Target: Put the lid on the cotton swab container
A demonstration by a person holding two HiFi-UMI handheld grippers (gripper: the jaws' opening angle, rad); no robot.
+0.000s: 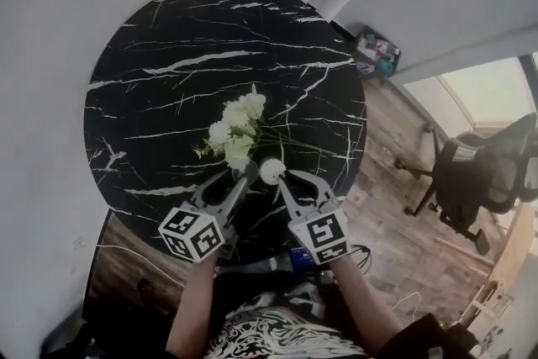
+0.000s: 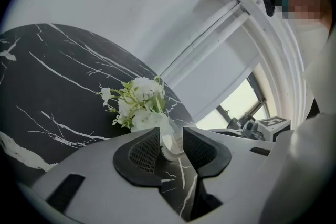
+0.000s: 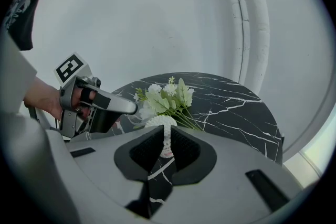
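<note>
The cotton swab container is a small round tub packed with white swab heads, standing on the black marble table just in front of the flowers. In the right gripper view the container sits between the pads of my right gripper, which is shut on its body. My left gripper is shut on the clear lid. The right gripper view shows that lid at the left gripper's tip, right beside the swab heads. From the head view, both tips, left gripper and right gripper, meet at the container.
A bunch of white flowers with green stems lies mid-table, directly behind the container. The table's near edge is just below the grippers. An office chair stands on the wooden floor at right, and a small box sits by the wall.
</note>
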